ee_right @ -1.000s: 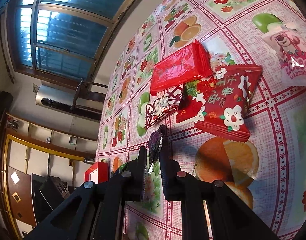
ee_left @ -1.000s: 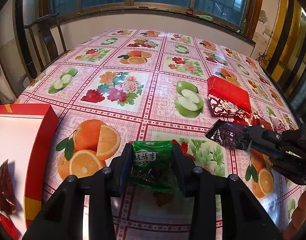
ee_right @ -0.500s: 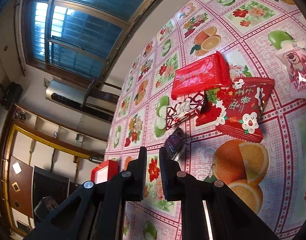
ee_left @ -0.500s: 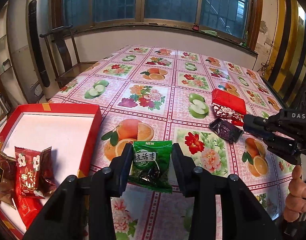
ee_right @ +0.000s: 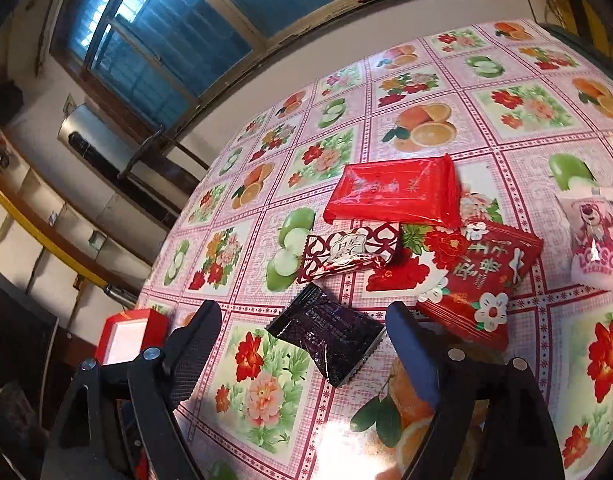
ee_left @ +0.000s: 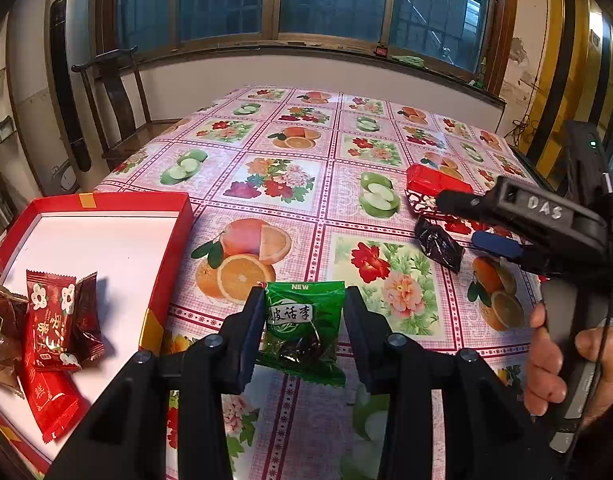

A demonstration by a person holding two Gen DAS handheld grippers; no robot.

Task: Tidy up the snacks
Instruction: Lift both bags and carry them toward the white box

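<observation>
left wrist view:
step in hand: i was carrying the green snack packet [ee_left: 302,322] toward the red box [ee_left: 174,236]; i judged this packet to be midway through its sorting, lifted but not yet delivered.
left gripper [ee_left: 304,320]: my jaws stood partly closed and pinched the green packet by its two sides, its label facing up between my fingers [ee_left: 248,332].
red box: it lay to the left of my fingers and just ahead, with several red and brown wrapped snacks [ee_left: 52,316] already inside on its white floor.
next move: i judged i needed to swing left over the box rim and only then let go.
right gripper seen from here: it hung to my right, held in a hand [ee_left: 566,364], its fingers above the dark packet [ee_left: 440,245].

right wrist view:
right gripper [ee_right: 302,344]: my jaws had just been opening and stood wide; the dark packet [ee_right: 328,334] lay flat on the tablecloth [ee_right: 518,108] between them, touched by neither pad.
other snacks: a red flat pack [ee_right: 390,192], a red-and-white wrapper [ee_right: 346,250], a red flowered packet [ee_right: 482,276] and a pink bear pouch [ee_right: 596,236] lay beyond my fingertips, toward the right.
next move: i judged this hand had to choose its next snack and close on it.
</observation>
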